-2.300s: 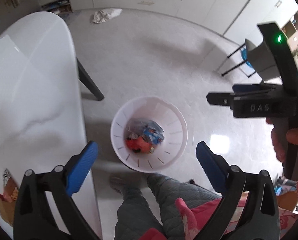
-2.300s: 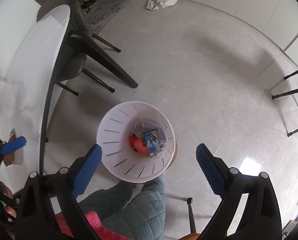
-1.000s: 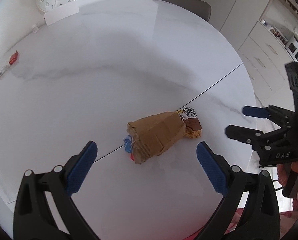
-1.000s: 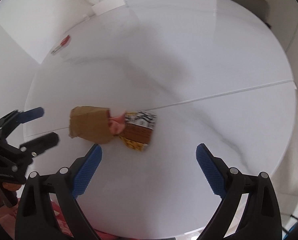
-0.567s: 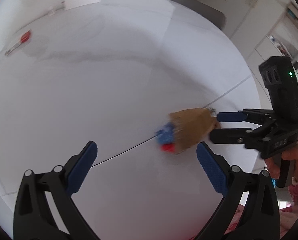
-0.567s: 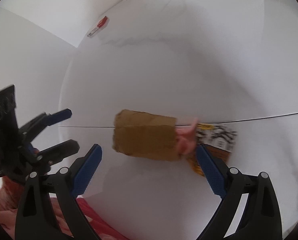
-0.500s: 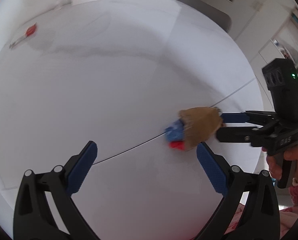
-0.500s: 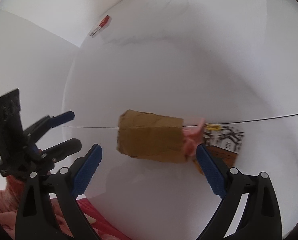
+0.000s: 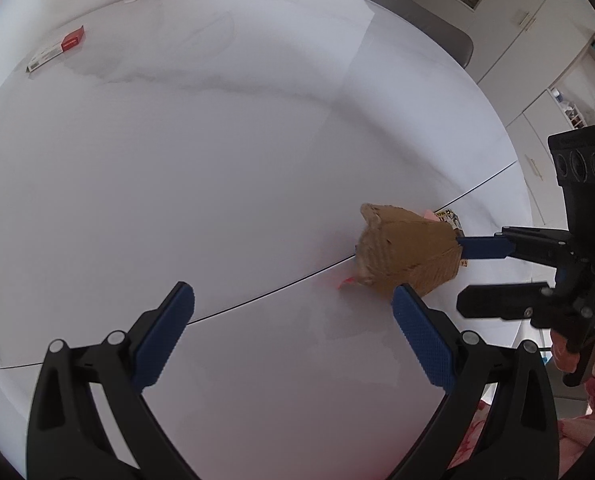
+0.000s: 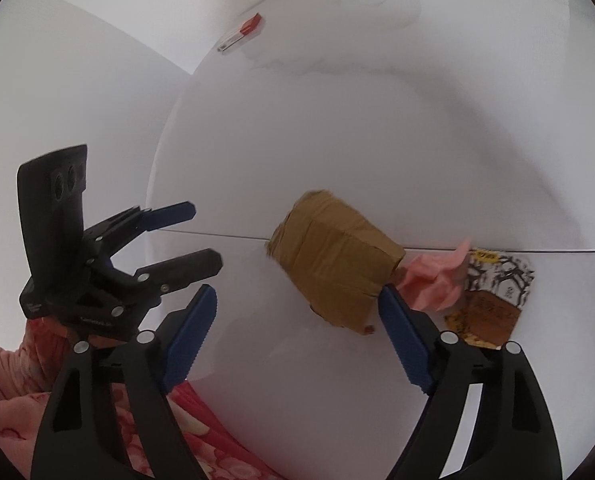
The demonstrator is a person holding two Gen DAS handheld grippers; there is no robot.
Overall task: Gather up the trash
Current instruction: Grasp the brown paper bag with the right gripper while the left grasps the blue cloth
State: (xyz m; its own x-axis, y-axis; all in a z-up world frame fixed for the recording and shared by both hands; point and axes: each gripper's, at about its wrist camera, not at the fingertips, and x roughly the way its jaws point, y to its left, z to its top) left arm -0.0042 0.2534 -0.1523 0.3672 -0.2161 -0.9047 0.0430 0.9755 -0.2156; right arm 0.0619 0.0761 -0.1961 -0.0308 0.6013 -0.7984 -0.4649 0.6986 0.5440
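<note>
White marble round table carries the crumpled brown cardboard box near its edge; right gripper straddles it, jaws closing for pickup, while left gripper hangs spread, empty

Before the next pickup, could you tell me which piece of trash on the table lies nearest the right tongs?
The brown taped cardboard packet, by the right tongs, whose jaws are closing; the pink scrap and printed wrapper lie beyond it.
</note>
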